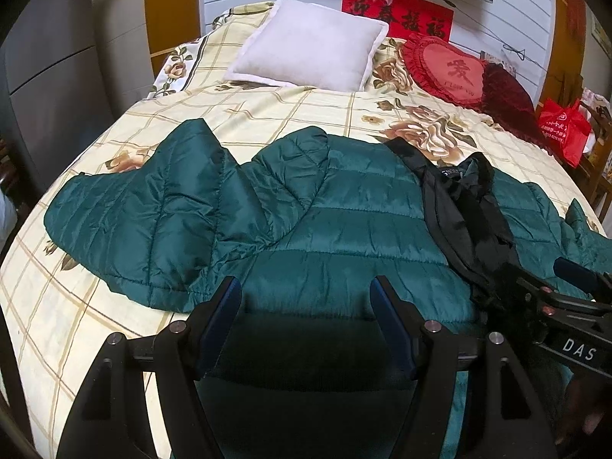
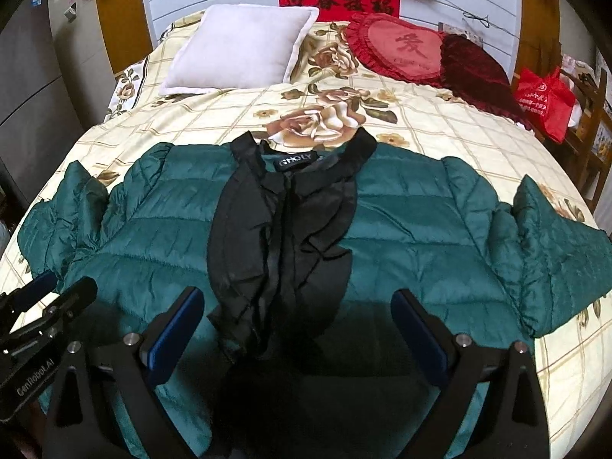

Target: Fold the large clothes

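A dark green quilted jacket [image 1: 344, 222] [image 2: 440, 222] lies spread front-up across the bed, its collar toward the pillows. A black ruffled placket [image 1: 463, 214] [image 2: 283, 229] runs down its middle from the collar. One sleeve [image 1: 134, 210] lies bunched out at the left, the other sleeve [image 2: 554, 237] stretches out at the right. My left gripper [image 1: 304, 287] hangs open just above the jacket's lower left part, nothing between its fingers. Over the lower end of the placket, my right gripper [image 2: 297, 294] stands wide open and holds nothing. Each gripper also shows at the edge of the other's view.
The bed has a cream floral checked cover [image 1: 267, 111]. A white pillow [image 1: 310, 46] and a red heart cushion [image 1: 455, 69] lie at its head. A red bag [image 1: 566, 130] sits on furniture beyond the right side. Grey cabinet doors [image 1: 49, 76] stand at the left.
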Available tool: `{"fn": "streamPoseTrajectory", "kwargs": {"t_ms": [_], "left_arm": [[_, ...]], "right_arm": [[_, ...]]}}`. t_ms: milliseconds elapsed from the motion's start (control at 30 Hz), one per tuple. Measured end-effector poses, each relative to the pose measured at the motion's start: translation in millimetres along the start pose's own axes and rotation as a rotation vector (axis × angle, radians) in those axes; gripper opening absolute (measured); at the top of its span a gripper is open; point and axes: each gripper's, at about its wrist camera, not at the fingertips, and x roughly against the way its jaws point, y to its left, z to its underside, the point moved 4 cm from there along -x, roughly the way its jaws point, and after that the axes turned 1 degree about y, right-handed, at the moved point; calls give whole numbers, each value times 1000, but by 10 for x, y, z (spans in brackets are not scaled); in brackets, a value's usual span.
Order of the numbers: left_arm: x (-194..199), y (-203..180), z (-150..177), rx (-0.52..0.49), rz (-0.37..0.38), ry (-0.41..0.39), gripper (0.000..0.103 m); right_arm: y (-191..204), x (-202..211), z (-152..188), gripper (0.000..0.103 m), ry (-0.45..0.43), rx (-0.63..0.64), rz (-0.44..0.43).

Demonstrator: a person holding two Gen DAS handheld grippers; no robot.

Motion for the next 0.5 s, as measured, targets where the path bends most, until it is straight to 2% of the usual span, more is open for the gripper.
{"fn": "streamPoseTrajectory", "kwargs": {"t_ms": [500], "left_arm": [[50, 108, -72, -2, -17, -25, 68]], "right_arm": [[78, -49, -5, 100, 1, 26, 17]]}}
